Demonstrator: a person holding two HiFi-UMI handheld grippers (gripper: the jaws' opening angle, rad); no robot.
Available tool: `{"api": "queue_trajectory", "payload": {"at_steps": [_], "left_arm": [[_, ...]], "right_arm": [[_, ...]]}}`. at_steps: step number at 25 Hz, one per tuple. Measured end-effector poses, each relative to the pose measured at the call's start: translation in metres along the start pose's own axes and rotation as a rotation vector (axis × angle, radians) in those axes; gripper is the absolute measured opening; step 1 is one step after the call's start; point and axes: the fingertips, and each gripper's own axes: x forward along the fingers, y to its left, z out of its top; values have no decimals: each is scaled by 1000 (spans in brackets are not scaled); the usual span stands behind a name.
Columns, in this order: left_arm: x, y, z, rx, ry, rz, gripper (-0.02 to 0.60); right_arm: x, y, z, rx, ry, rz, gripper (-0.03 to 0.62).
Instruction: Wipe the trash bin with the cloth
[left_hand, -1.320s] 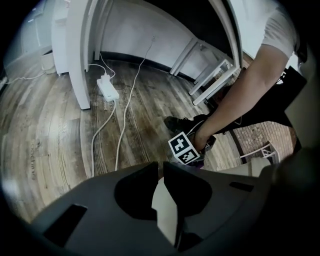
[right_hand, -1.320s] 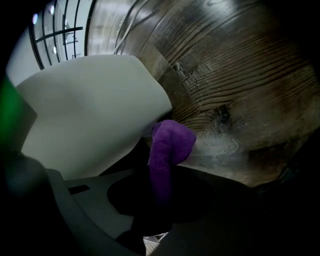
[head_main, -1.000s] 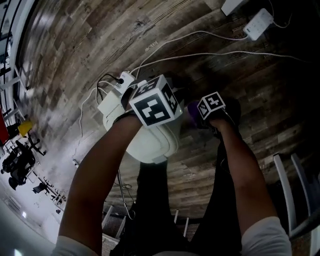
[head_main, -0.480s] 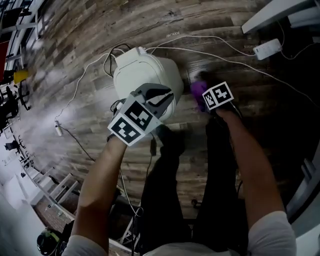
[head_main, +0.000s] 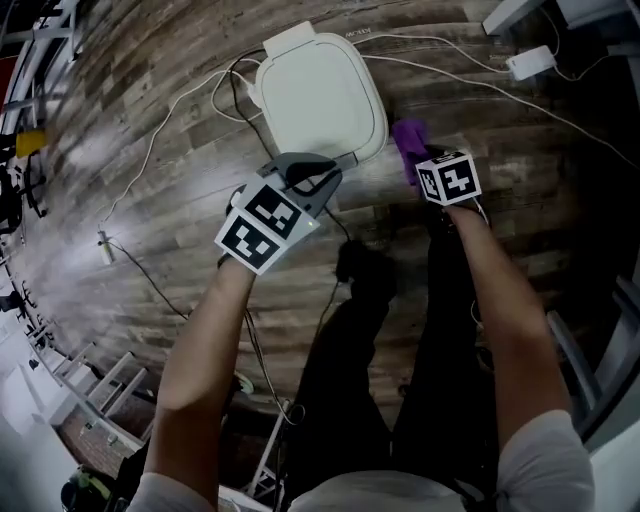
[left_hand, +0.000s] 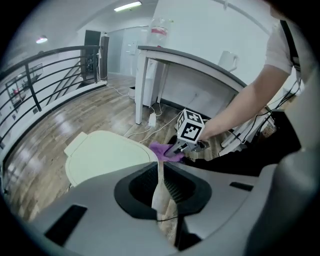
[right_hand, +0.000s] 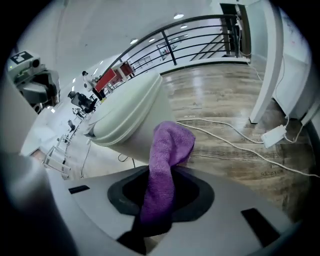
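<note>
Both bare forearms reach forward and steeply down, over legs in dark trousers (head_main: 400, 400). The left gripper (head_main: 325, 178), pointed at the floor, hovers by the near edge of the white, rounded-square plastic trash bin (head_main: 320, 95). Its jaws stand together at the tips with nothing between them, only a sliver of floor showing behind. The right gripper (head_main: 425, 165) is clamped on the purple terry cloth (head_main: 408, 140), which hangs out past the jaws in a loose fold just beside the bin's right side. Whether cloth and bin touch cannot be told.

The bin stands with its lid closed on a grey-brown wood-plank floor (head_main: 150, 230). In the gripper views a black metal railing (left_hand: 45, 65) bounds the floor, and a white table with a dark top (left_hand: 200, 65) stands against a white wall.

Thin white cables (head_main: 180, 120) trail over the planks around and behind the bin. A small white power adapter (head_main: 530, 62) lies well to the right of it.
</note>
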Motion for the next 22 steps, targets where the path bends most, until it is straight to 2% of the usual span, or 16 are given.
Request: {"api": "queue_trajectory", "payload": {"at_steps": [4, 10, 15, 22], "left_arm": [[-7, -10, -23, 12, -5, 19, 32], [-2, -12, -56, -22, -13, 85, 32], [4, 1, -64, -45, -44, 173, 32], [18, 16, -76, -13, -67, 192, 32]], "right_arm": [[-18, 18, -4, 25, -34, -84, 106], [-16, 46, -22, -84, -52, -148, 106], [-12, 40, -11, -105, -115, -204, 106], [-14, 15, 10, -155, -182, -342, 106]]}}
